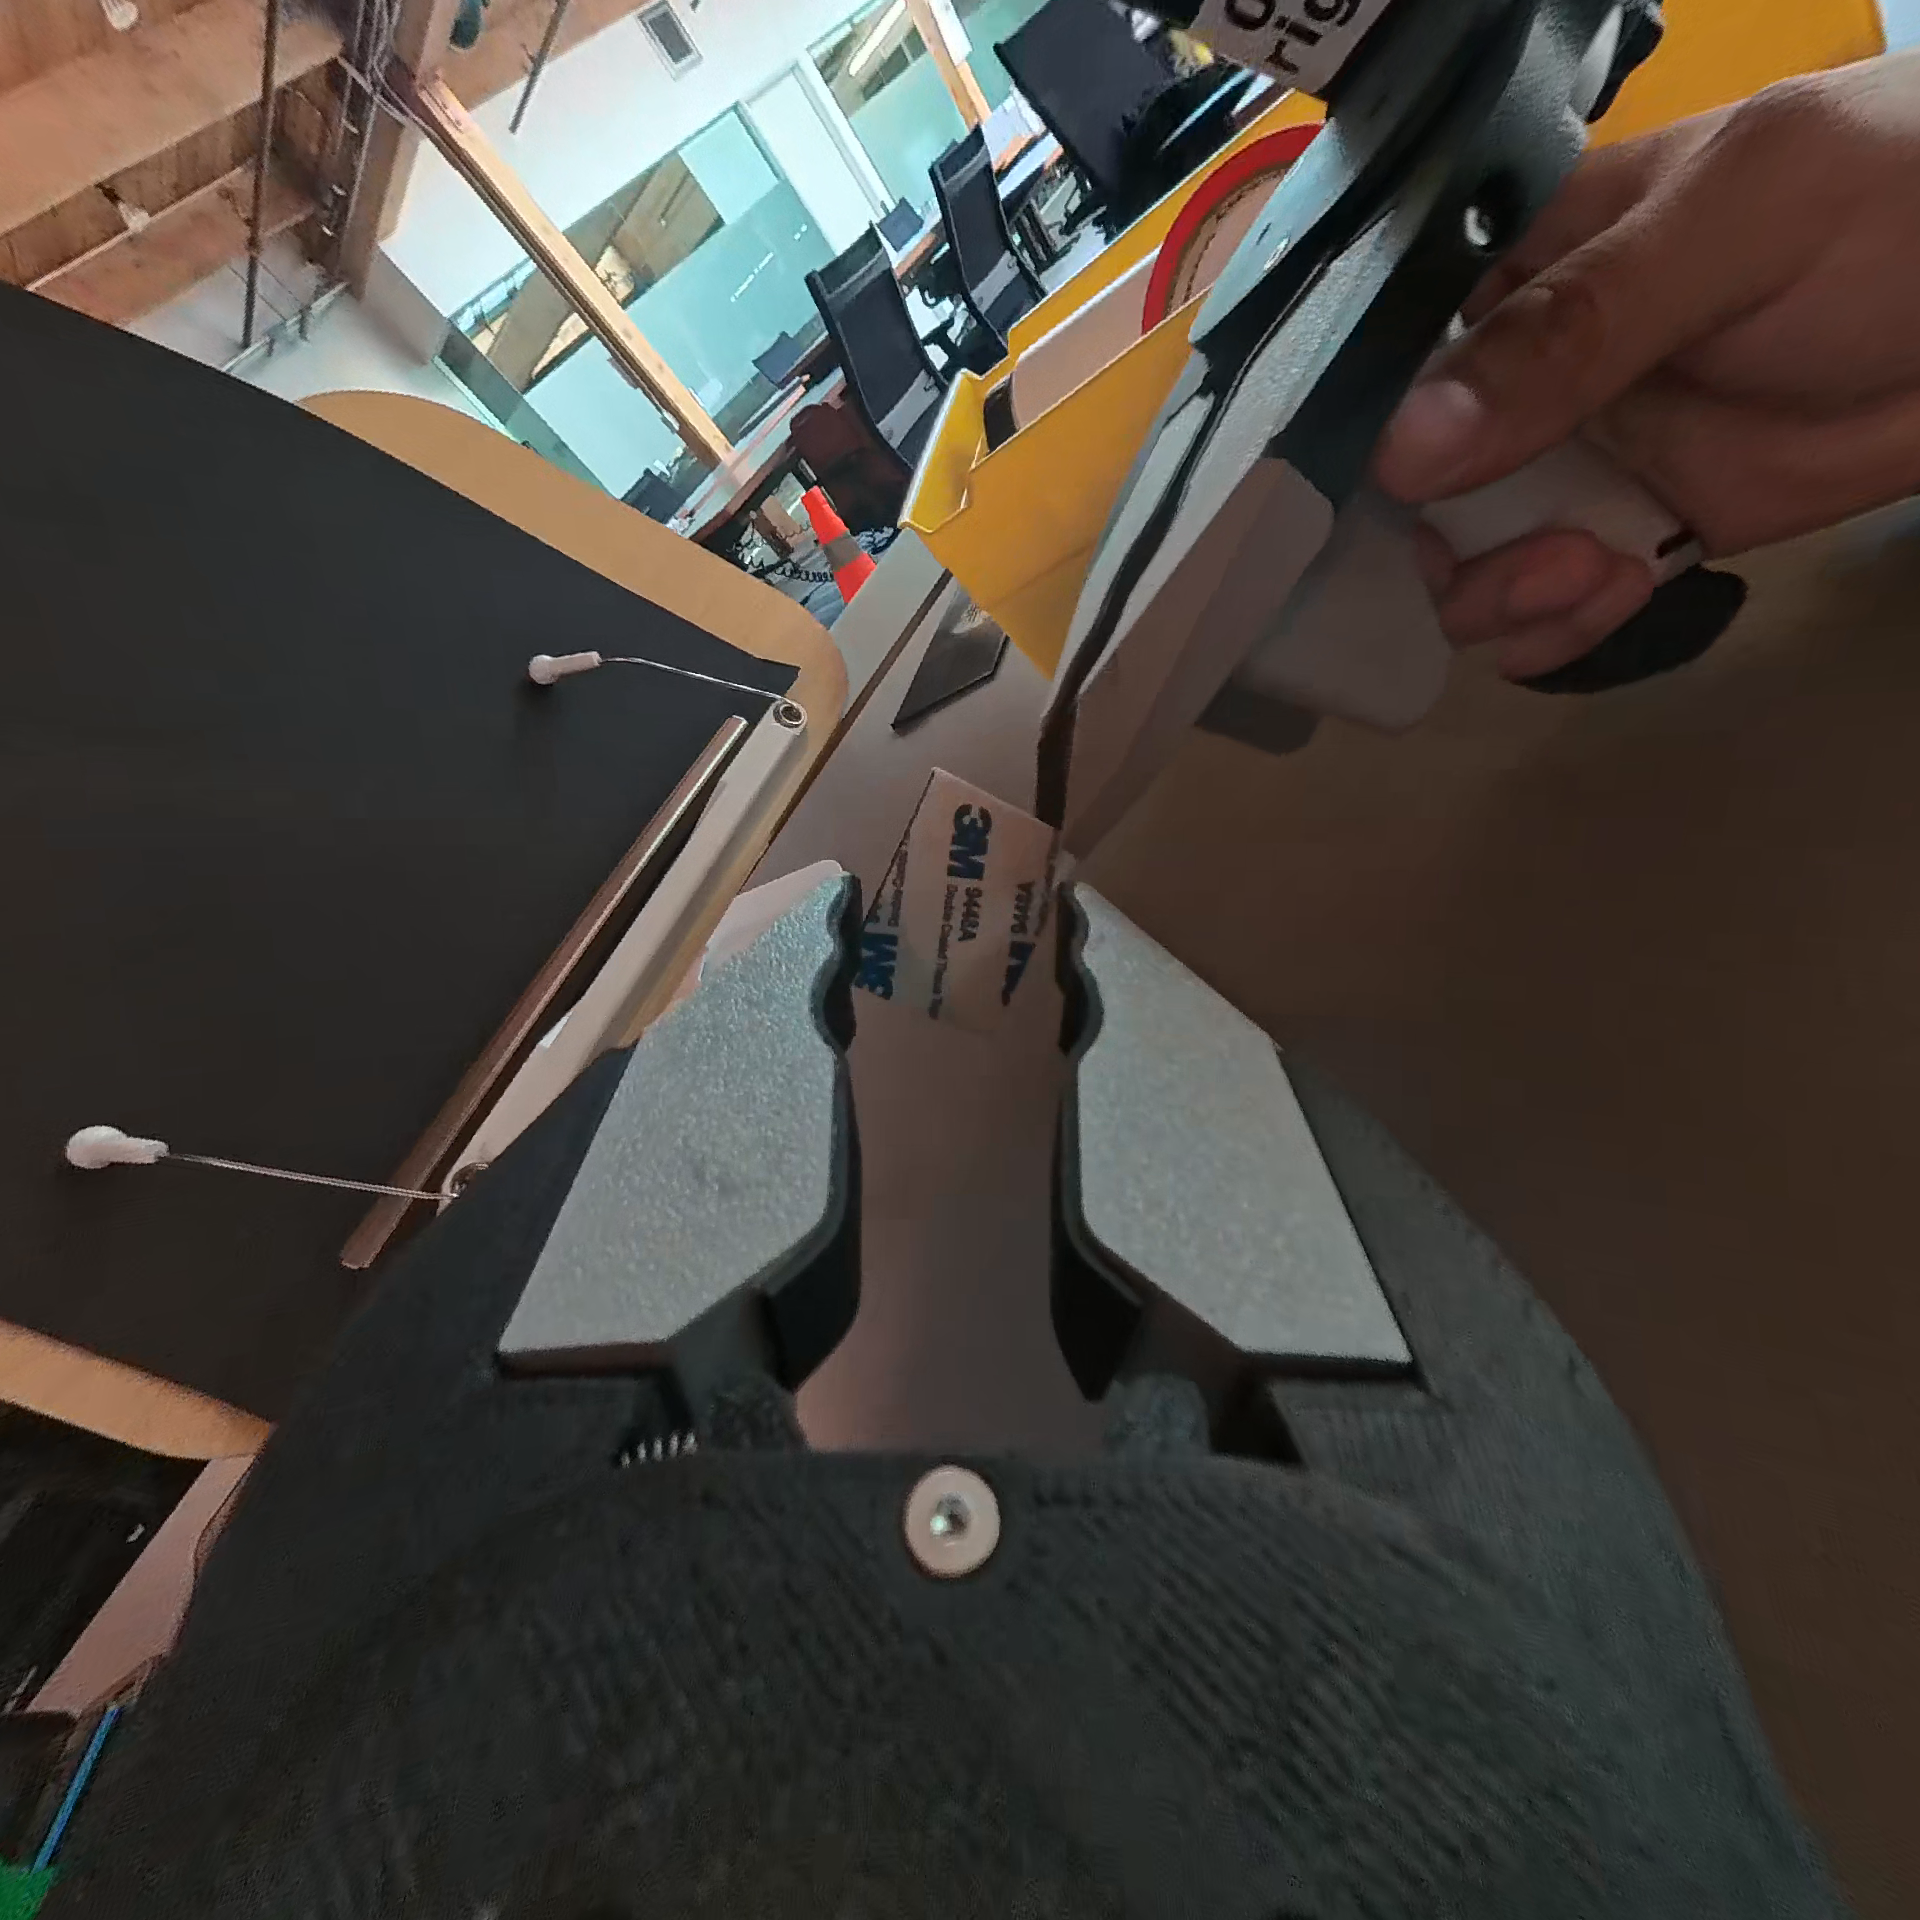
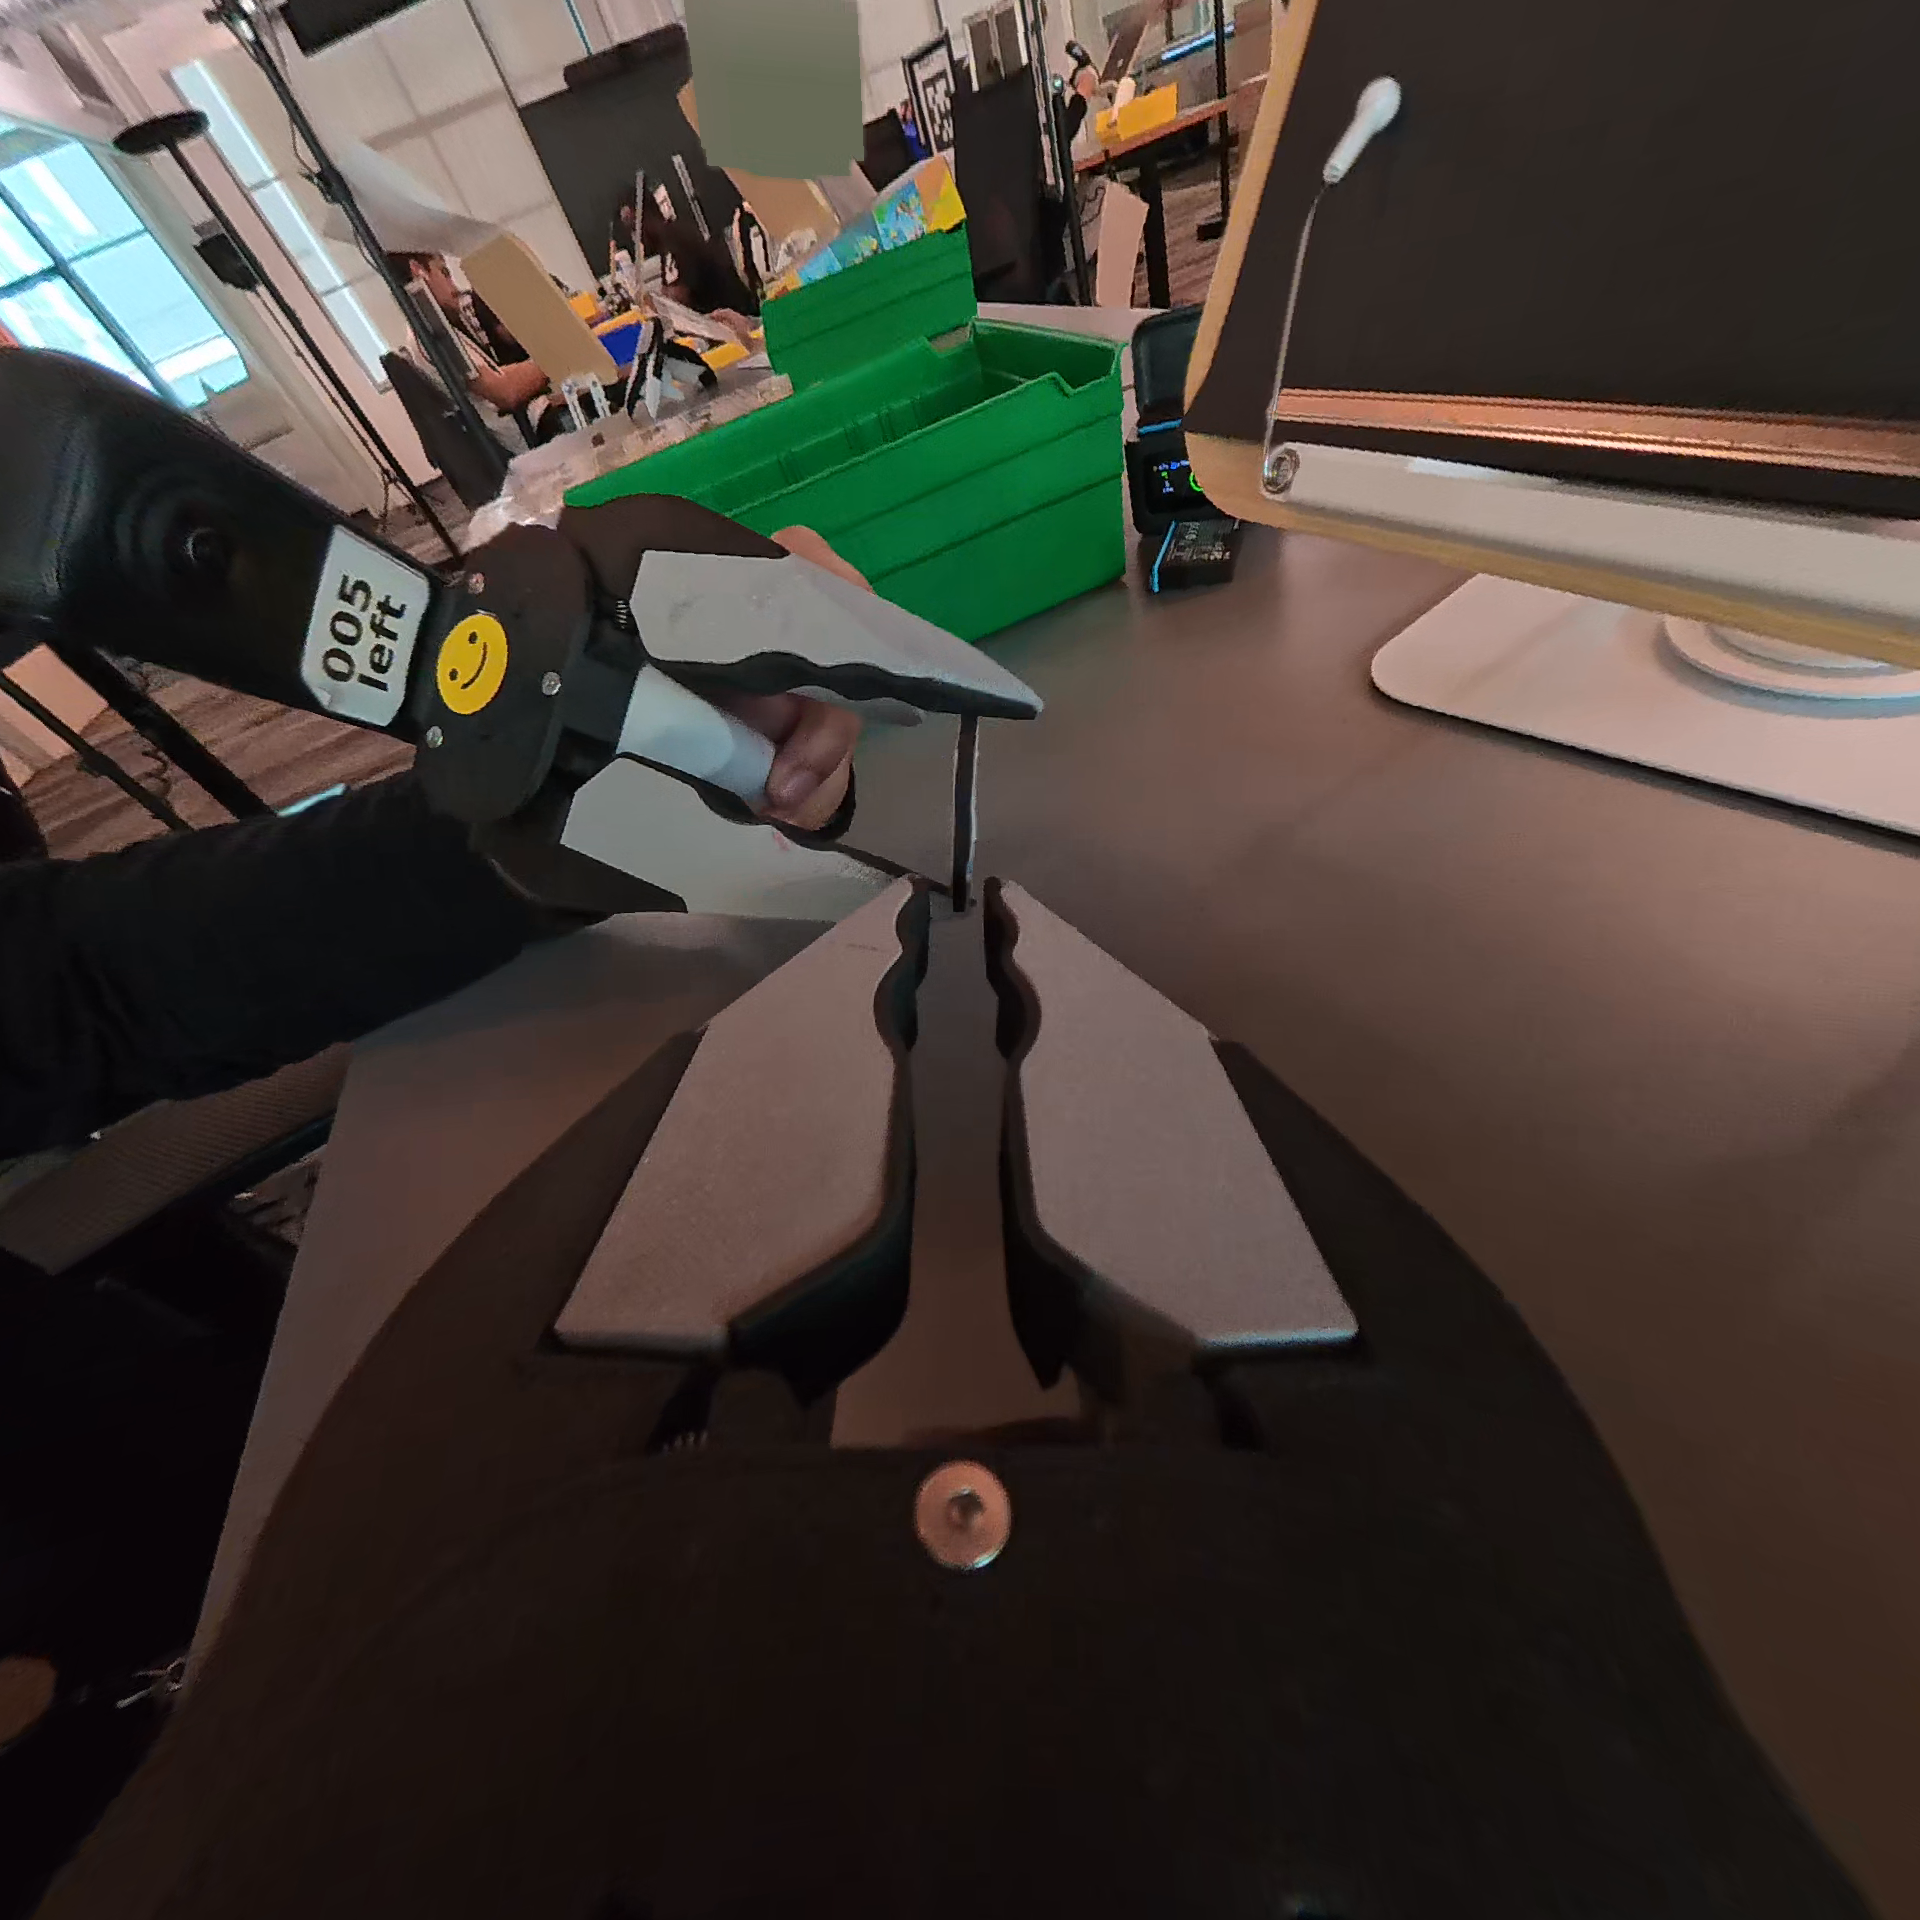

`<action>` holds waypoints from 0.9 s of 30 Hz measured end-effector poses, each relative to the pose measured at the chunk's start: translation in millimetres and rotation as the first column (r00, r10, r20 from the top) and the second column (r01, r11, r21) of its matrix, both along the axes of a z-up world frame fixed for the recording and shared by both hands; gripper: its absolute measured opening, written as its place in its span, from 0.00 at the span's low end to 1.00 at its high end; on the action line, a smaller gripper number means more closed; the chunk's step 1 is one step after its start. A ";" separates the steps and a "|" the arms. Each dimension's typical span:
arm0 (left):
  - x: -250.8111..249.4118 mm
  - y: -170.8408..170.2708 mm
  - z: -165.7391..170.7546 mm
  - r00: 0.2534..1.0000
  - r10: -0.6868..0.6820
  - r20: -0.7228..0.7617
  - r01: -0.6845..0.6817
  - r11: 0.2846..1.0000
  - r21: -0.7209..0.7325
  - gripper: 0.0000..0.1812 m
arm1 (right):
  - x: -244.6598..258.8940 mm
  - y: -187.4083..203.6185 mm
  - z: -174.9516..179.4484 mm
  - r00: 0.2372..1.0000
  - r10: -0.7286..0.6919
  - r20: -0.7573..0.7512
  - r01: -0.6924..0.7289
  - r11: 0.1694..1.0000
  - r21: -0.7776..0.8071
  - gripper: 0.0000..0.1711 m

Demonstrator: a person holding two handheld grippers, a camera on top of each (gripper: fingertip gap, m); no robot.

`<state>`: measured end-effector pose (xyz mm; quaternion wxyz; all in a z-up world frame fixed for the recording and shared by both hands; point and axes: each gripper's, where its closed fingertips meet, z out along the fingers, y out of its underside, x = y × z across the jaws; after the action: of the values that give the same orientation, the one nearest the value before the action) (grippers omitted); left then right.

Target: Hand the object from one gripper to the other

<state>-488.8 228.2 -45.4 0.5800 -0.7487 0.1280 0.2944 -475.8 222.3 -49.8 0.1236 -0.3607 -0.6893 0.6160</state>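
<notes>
A small flat square pad (image 1: 961, 935) with a printed white liner hangs in the air above the grey table. My left gripper (image 1: 958, 899) spans it edge to edge, and both fingers touch its sides. In the right wrist view the pad (image 2: 967, 800) shows edge-on as a thin dark strip, upright between the left gripper's (image 2: 966, 795) two fingers. My right gripper (image 2: 958, 888) stands with its jaws narrowly apart, on either side of the pad's near corner, with small gaps showing. In the left wrist view the right gripper (image 1: 1055, 831) comes down from the upper right onto that corner.
A black board (image 1: 312, 727) with a wooden rim stands on a white base (image 2: 1558, 675) beside the grippers. A yellow bin (image 1: 1029, 520) holds a red tape roll (image 1: 1184, 249). Green bins (image 2: 935, 468) and a small lit device (image 2: 1169, 488) stand at the back of the grey table (image 2: 1351, 987). My left and right fingertips are right by each other.
</notes>
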 end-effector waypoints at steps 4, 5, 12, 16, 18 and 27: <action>3.6 1.9 -2.6 1.000 -0.015 -0.018 0.015 1.000 -0.014 0.19 | 0.0 -2.0 -1.8 1.000 0.000 -0.008 0.000 1.000 0.025 0.05; 5.3 2.8 -3.7 0.999 -0.023 -0.024 0.023 1.000 -0.018 0.19 | 0.2 -2.7 -2.0 1.000 0.002 -0.007 -0.002 1.000 0.025 0.05; 9.2 4.4 -6.6 0.999 -0.039 -0.019 0.039 0.999 -0.024 0.19 | -0.3 -2.6 -4.5 0.998 -0.019 -0.059 0.027 0.991 0.131 0.00; 8.3 4.3 -5.7 0.999 -0.033 -0.013 0.032 0.999 -0.014 0.18 | -1.3 -2.4 -3.1 0.992 -0.037 -0.117 0.060 0.979 0.196 0.00; 7.5 3.9 -5.7 1.000 -0.029 -0.001 0.029 0.999 -0.012 0.16 | -3.2 0.4 -2.6 0.988 -0.058 -0.142 0.090 0.970 0.225 0.00; -12.4 -3.8 -7.9 0.963 0.010 0.268 -0.017 1.000 0.022 0.11 | -10.5 15.8 4.0 0.903 -0.102 -0.417 0.320 0.808 0.495 0.00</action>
<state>-501.2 224.4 -53.2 0.5991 -0.7753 0.0397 0.1960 -486.2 238.0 -45.8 0.4191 -0.2622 -0.7558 0.4293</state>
